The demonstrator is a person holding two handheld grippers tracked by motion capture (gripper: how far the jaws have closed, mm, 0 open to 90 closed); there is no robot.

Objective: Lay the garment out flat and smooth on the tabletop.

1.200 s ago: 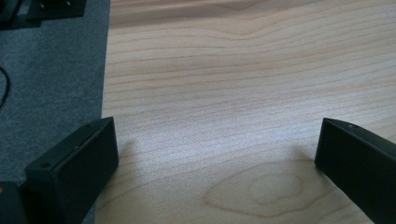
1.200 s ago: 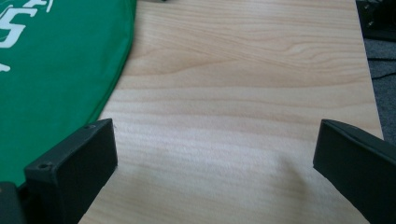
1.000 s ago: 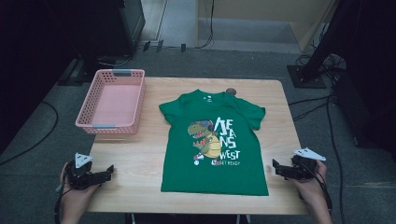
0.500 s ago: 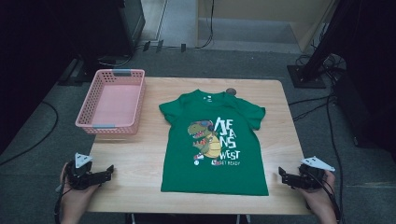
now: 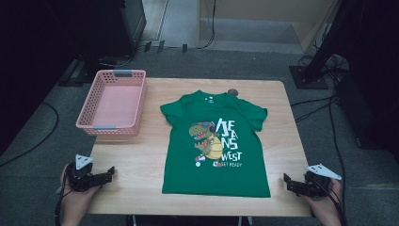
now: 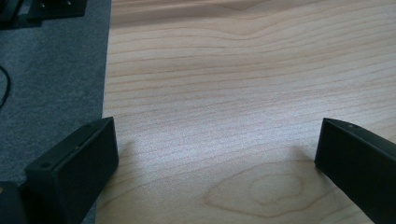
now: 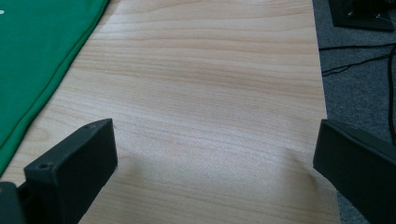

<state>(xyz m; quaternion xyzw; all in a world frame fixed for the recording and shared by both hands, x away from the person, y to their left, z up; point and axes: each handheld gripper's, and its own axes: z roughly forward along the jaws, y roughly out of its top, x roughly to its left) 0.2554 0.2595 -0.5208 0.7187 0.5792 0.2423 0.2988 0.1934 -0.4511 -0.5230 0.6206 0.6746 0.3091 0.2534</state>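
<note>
A green T-shirt (image 5: 214, 141) with a dinosaur print lies flat, front up, in the middle of the wooden table (image 5: 141, 160). Its edge shows at the left of the right gripper view as green cloth (image 7: 32, 51). My left gripper (image 5: 109, 173) rests at the table's near left corner, open, with bare wood between its jaws (image 6: 217, 140). My right gripper (image 5: 288, 181) sits at the near right corner, open, a short way right of the shirt's hem (image 7: 215, 140).
A pink plastic basket (image 5: 113, 102) stands on the table's far left, nothing visible inside. A small dark round object (image 5: 232, 92) lies by the shirt's collar. Grey carpet, cables and dark stands surround the table.
The right gripper has drawn back toward the near right corner and a little lower in view. The left gripper and the shirt have stayed put.
</note>
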